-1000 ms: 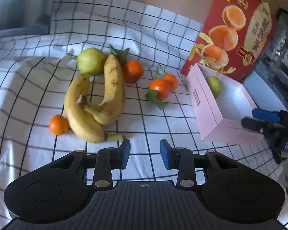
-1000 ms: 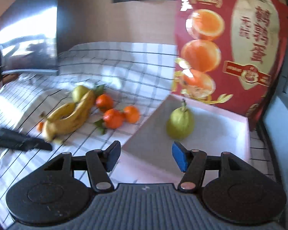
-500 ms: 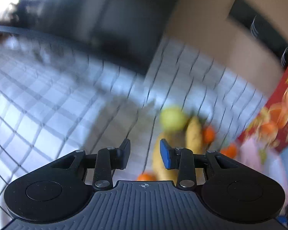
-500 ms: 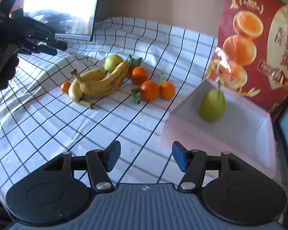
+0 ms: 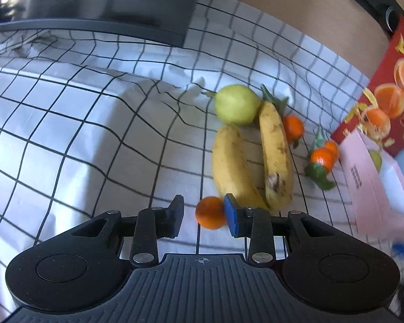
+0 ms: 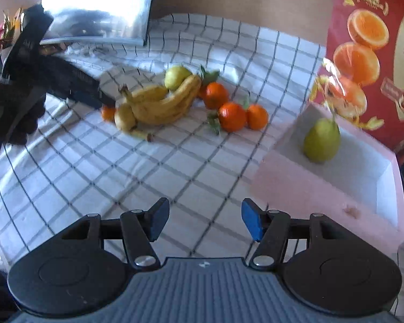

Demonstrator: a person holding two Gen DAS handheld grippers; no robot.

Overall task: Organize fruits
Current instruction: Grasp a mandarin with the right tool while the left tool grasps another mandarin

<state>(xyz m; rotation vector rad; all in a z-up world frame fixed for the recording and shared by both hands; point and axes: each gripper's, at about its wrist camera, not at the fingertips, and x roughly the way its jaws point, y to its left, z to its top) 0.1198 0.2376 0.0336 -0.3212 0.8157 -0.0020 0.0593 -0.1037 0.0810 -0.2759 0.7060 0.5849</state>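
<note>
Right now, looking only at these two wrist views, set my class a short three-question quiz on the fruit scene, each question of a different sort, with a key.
1. True or false: the pink box already holds a pear.
2. Which fruit lies nearest the left gripper? A) small orange B) banana bunch C) pear on the cloth
3. Fill in: the right gripper holds ____.

Key: 1 true. 2 A; the orange sits at the blue fingertip while the jaws are opening, not gripped. 3 nothing; its jaws stand apart over bare checked cloth.
</note>
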